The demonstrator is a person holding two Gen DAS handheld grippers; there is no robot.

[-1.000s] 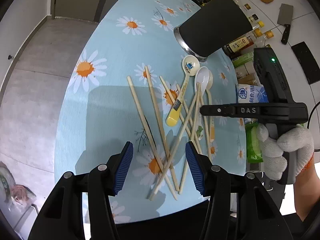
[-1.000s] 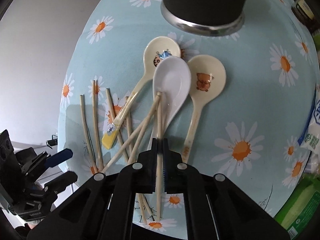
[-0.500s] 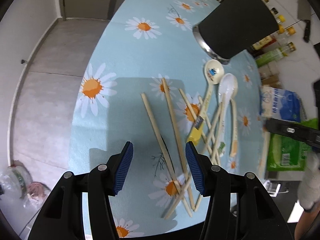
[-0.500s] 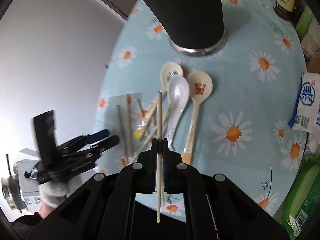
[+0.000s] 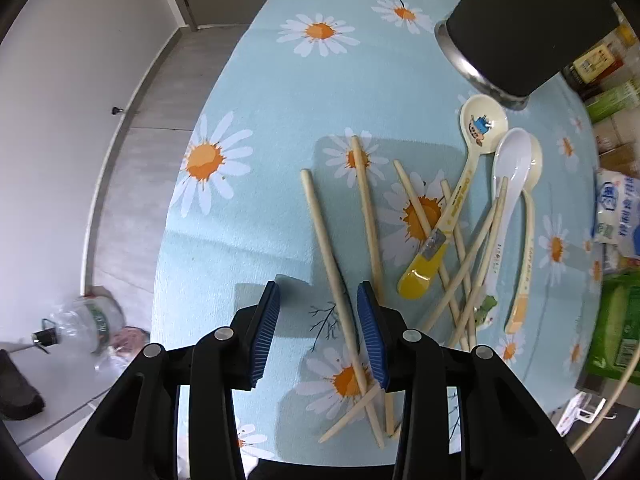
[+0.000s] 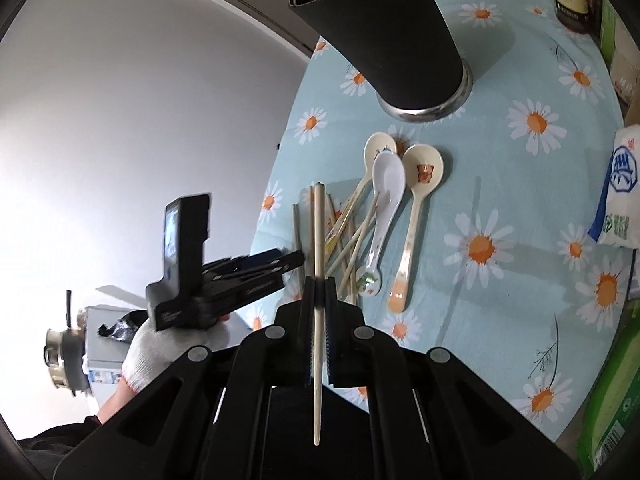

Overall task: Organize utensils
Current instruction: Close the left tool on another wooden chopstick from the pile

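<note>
Right tongs [image 6: 319, 298] squeeze one chopstick [image 6: 318, 240] up off the bench [image 5: 280, 92], with the black cup [image 6: 384, 32] far ahead, while the left tongs [image 5: 319, 322] sit wide apart around another chopstick [image 5: 328, 256] in the pile [image 5: 448, 240] beside three spoons [image 5: 500, 204].

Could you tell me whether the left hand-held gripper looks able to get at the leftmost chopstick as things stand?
Probably yes: the left hand-held gripper is open, the leftmost chopstick already runs between its fingers, and nothing lies over it there.
</note>
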